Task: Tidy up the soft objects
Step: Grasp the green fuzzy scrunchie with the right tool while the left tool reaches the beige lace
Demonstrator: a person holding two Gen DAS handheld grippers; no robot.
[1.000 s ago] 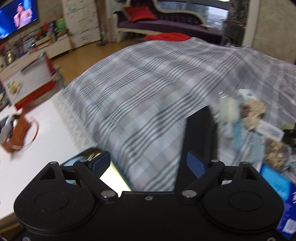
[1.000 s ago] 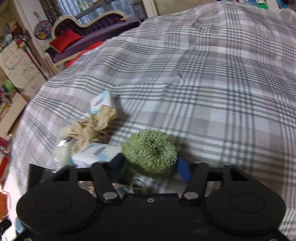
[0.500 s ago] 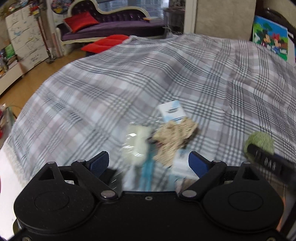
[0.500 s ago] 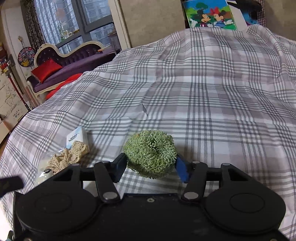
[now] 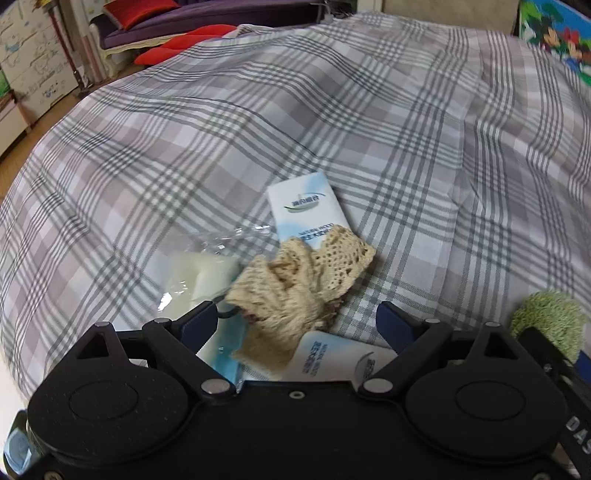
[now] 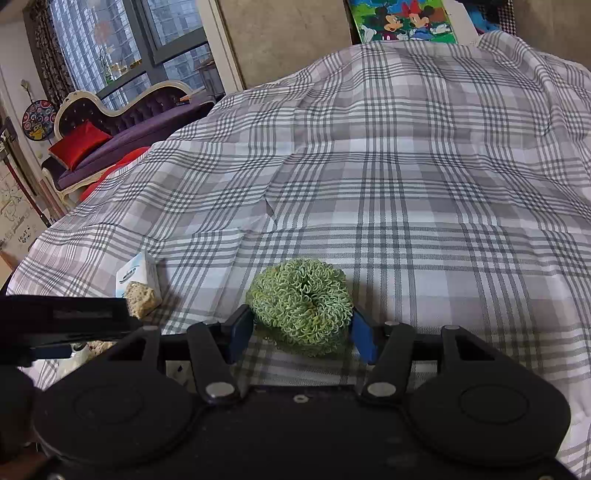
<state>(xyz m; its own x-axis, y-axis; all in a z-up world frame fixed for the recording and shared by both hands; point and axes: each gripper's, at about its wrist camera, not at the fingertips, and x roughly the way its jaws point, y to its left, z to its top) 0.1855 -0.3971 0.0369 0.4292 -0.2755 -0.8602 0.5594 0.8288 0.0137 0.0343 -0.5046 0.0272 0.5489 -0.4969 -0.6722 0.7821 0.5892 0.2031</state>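
Note:
In the right wrist view my right gripper [image 6: 301, 338] is shut on a green curly scrunchie [image 6: 300, 311], held just above the plaid bedspread [image 6: 406, 184]. In the left wrist view my left gripper [image 5: 295, 325] is open over a pile on the bed: a beige crocheted cloth [image 5: 295, 280] lies between the fingers. A white tissue pack [image 5: 308, 210] lies behind it, and another tissue pack [image 5: 332, 358] sits under the gripper. A clear bag with something white [image 5: 195, 273] is at the left. The scrunchie also shows at the far right of the left wrist view [image 5: 550, 321].
A purple sofa [image 6: 122, 122] with a red cushion [image 6: 77, 142] stands beyond the bed's left side. A Mickey Mouse picture [image 6: 402, 18] leans against the far wall. White drawers [image 5: 33, 70] stand on the left over a wooden floor.
My left gripper has swung right from the white table edge to over the pile of soft things. My right gripper has lifted and tilted up, still holding the scrunchie.

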